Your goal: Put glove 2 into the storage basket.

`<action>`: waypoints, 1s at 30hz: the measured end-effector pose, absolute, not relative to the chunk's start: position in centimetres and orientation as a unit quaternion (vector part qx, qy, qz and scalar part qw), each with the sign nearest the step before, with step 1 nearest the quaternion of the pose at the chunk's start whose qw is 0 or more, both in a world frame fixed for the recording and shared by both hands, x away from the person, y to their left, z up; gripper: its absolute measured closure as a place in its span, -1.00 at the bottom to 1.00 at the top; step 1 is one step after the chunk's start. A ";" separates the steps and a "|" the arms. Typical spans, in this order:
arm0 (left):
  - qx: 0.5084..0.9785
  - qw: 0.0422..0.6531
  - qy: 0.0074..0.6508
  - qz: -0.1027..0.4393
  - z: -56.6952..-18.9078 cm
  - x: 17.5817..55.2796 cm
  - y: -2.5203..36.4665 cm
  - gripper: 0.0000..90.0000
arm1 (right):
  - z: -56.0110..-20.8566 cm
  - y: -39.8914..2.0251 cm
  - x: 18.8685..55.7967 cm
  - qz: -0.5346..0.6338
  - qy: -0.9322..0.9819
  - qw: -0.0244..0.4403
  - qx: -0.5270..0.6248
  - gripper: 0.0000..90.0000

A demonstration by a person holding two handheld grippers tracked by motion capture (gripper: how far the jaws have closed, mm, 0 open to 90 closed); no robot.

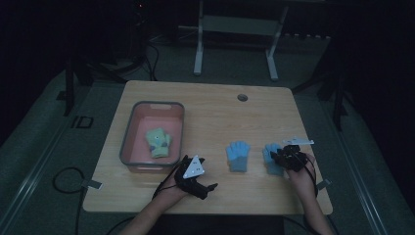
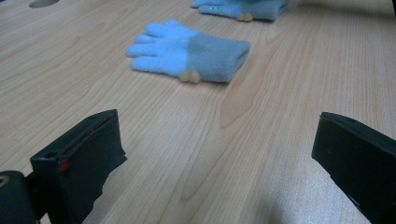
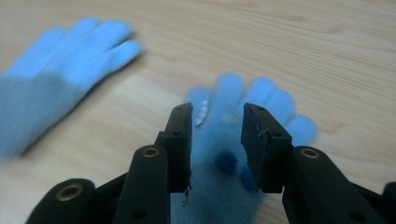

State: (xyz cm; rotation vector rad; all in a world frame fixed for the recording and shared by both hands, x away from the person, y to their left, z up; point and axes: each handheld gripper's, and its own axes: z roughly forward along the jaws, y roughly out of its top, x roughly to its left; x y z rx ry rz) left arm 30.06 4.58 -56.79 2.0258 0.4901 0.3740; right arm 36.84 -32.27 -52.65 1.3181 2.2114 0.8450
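Note:
Two blue gloves with grey cuffs lie flat on the wooden table (image 1: 210, 112). The left glove (image 1: 238, 155) (image 2: 189, 51) (image 3: 56, 70) lies untouched. My right gripper (image 1: 279, 156) (image 3: 218, 112) hovers low over the right glove (image 1: 272, 159) (image 3: 218, 135) (image 2: 243, 8). Its jaws stand a little apart above the glove's back, with no pad pressing on it. My left gripper (image 1: 208, 188) (image 2: 218, 121) rests near the table's front edge, jaws wide apart with only bare wood between them, pointing towards the left glove.
A grey-rimmed pink tub (image 1: 128, 132) stands at the table's left with a green glove bundle (image 1: 157, 142) inside. A round cable hole (image 1: 242, 97) (image 2: 44, 3) sits near the far edge. White frame legs (image 1: 198, 58) stand beyond the table, and a cable (image 1: 63, 178) lies on the floor.

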 end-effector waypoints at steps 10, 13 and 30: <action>0.837 0.485 0.201 0.156 -56.8 30.1 4.6 -0.96 | -53.3 -34.0 37.7 0.297 0.838 0.181 0.420 0.36; 0.837 0.484 0.202 0.156 -56.9 30.1 4.5 -0.96 | -53.9 -34.0 37.8 0.273 0.850 0.183 0.412 0.36; 0.838 0.483 0.204 0.155 -57.0 30.2 4.6 -0.96 | -53.7 -33.4 37.2 0.285 0.831 0.187 0.440 0.88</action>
